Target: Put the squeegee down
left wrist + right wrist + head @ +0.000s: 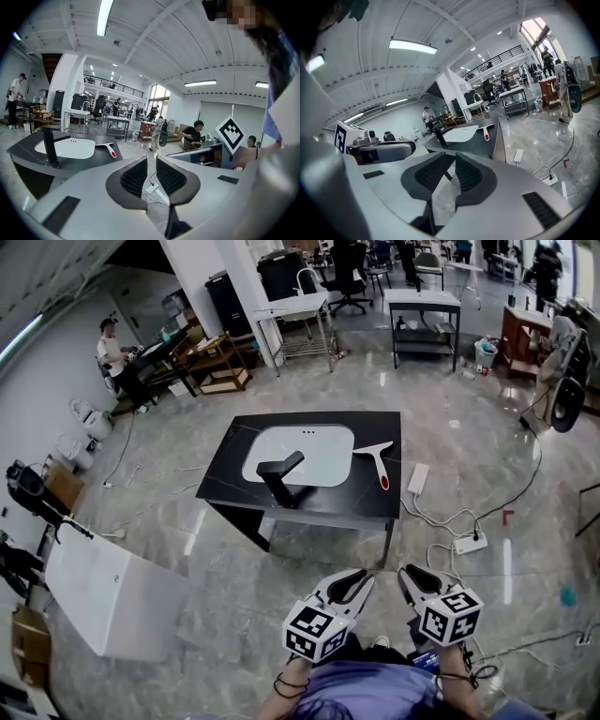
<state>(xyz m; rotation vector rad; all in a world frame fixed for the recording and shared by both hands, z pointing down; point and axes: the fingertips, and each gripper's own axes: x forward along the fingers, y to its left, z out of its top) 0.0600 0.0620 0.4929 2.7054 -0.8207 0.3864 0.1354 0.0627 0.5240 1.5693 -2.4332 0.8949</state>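
The squeegee [377, 463], white with a red handle tip, lies flat on the black table [375, 498], just right of the white sink basin [300, 454] and black faucet [279, 474]. It also shows far off as a squeegee [108, 148] in the left gripper view and a squeegee [485, 131] in the right gripper view. Both grippers hang close to my body, well back from the table. My left gripper [364, 576] [151, 159] has its jaws nearly together with nothing between them. My right gripper [405, 571] [450, 157] shows only a thin slit, also empty.
Bare marble floor lies between me and the table. A power strip [418, 478] and a second strip [469, 544] with cables lie right of the table. A white panel [112, 596] stands at the left. A person [112, 348] sits at a far desk.
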